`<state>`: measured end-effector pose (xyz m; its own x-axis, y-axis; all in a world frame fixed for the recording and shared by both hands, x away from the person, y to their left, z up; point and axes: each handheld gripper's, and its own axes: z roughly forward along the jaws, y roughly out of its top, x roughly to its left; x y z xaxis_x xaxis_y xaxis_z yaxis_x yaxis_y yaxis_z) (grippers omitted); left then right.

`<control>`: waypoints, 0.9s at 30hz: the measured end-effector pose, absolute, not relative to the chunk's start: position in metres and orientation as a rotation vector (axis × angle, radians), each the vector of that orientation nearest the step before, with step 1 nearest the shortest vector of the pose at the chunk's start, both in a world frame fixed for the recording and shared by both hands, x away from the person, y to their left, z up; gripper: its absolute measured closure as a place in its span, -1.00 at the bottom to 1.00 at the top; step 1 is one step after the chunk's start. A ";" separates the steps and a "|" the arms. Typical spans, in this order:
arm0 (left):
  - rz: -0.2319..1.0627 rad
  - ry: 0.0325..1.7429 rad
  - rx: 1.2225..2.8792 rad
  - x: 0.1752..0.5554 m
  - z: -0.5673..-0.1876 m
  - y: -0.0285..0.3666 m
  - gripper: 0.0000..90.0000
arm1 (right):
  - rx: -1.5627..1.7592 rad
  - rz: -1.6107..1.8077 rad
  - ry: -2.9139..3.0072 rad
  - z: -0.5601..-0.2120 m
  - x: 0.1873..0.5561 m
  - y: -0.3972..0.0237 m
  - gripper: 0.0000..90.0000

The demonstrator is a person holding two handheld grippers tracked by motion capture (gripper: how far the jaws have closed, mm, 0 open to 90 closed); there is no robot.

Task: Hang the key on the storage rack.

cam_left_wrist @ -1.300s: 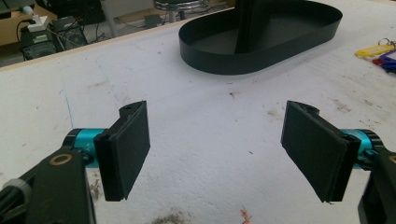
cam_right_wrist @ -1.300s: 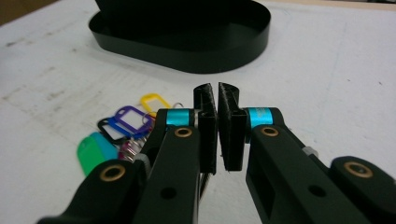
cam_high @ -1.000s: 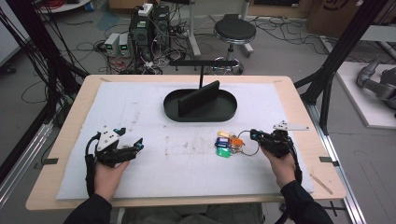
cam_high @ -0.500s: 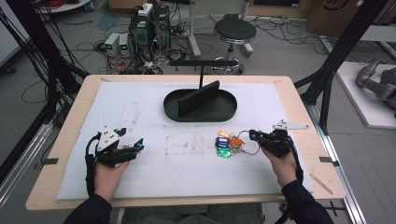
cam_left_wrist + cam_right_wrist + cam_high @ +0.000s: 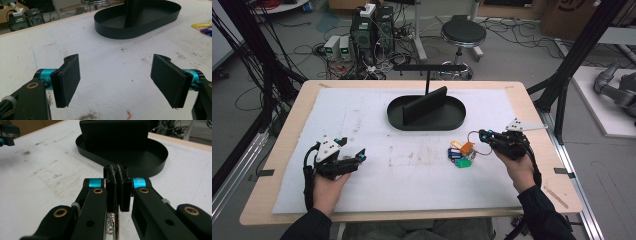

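A bunch of coloured key tags [image 5: 462, 154] on a metal ring [image 5: 474, 142] lies right of the table's middle. My right gripper [image 5: 482, 134] is shut on the ring, and the tags trail down to the white mat. In the right gripper view the jaws [image 5: 116, 170] are pressed together, with a bit of metal ring [image 5: 113, 221] below them. My left gripper [image 5: 361, 156] rests at the front left, open, with nothing between its pads [image 5: 67, 80]. The tags [image 5: 203, 26] peek in at the right edge of the left gripper view.
A black oval tray [image 5: 397, 117] with an upright divider stands at the back middle of the mat; its wall [image 5: 120, 32] [image 5: 160, 157] faces both grippers. A black T-bar stand [image 5: 427, 67] rises behind it. A stool and cabled equipment are beyond the table.
My right gripper has risen a little with the ring in its jaws, and the tags have shifted slightly right. The left gripper has stayed put.
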<state>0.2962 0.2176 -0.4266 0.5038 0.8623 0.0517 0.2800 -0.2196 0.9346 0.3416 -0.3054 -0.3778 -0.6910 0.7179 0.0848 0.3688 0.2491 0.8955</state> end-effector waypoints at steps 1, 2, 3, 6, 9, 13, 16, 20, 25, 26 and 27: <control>0.735 0.965 1.756 0.296 -0.427 0.218 -0.47 | 0.989 1.422 2.189 -0.375 0.342 -0.305 0.95; 0.736 0.966 1.756 0.296 -0.426 0.218 -0.47 | 0.977 1.424 2.188 -0.372 0.342 -0.305 0.95; 0.738 0.965 1.756 0.295 -0.426 0.218 -0.47 | 0.969 1.429 2.188 -0.370 0.343 -0.305 0.95; 0.737 0.968 1.757 0.295 -0.427 0.218 -0.47 | 0.943 1.441 2.176 -0.363 0.345 -0.304 0.95; 0.739 0.966 1.757 0.295 -0.427 0.219 -0.47 | 0.923 1.455 2.171 -0.355 0.347 -0.302 0.95; 0.737 0.966 1.755 0.295 -0.427 0.219 -0.47 | 0.894 1.457 2.180 -0.347 0.350 -0.298 0.95; 0.733 0.965 1.758 0.295 -0.427 0.218 -0.47 | 0.871 1.458 2.181 -0.341 0.351 -0.294 0.95; 0.732 0.960 1.759 0.295 -0.427 0.218 -0.47 | 0.847 1.453 2.182 -0.333 0.355 -0.291 0.95; 0.730 0.962 1.757 0.295 -0.427 0.218 -0.47 | 0.814 1.479 2.178 -0.325 0.361 -0.288 0.95; 0.730 0.962 1.757 0.295 -0.427 0.218 -0.47 | 0.816 1.479 2.178 -0.323 0.362 -0.288 0.95; 0.729 0.961 1.757 0.295 -0.427 0.218 -0.47 | 0.804 1.484 2.175 -0.322 0.364 -0.288 0.95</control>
